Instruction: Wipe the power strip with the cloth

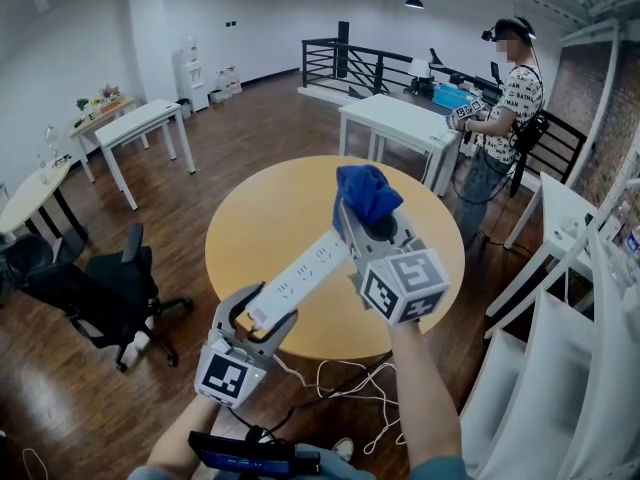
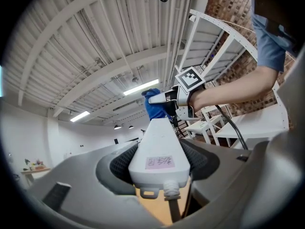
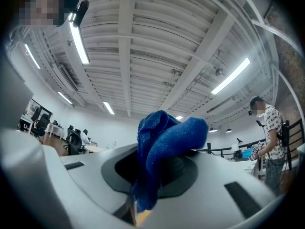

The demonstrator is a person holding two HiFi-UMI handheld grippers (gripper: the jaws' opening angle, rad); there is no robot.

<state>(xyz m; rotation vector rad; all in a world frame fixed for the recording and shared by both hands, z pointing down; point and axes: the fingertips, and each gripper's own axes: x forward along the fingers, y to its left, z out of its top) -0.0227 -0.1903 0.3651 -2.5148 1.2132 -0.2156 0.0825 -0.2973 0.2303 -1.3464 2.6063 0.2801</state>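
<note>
A long white power strip (image 1: 300, 278) is held in the air above the round wooden table (image 1: 250, 218). My left gripper (image 1: 262, 313) is shut on its cable end; in the left gripper view the strip (image 2: 159, 149) sits between the dark pads and points away. My right gripper (image 1: 368, 226) is shut on a bunched blue cloth (image 1: 365, 193) and rests at the strip's far end. The left gripper view shows that cloth (image 2: 153, 108) and the right gripper (image 2: 177, 98) just beyond the strip's tip. In the right gripper view the cloth (image 3: 164, 144) fills the jaws.
The strip's cable (image 1: 340, 388) trails in loops on the wood floor below the table edge. A black office chair (image 1: 100, 288) stands at the left. White tables (image 1: 400, 123) and a standing person (image 1: 505, 118) are behind the table, white shelving (image 1: 580, 348) at the right.
</note>
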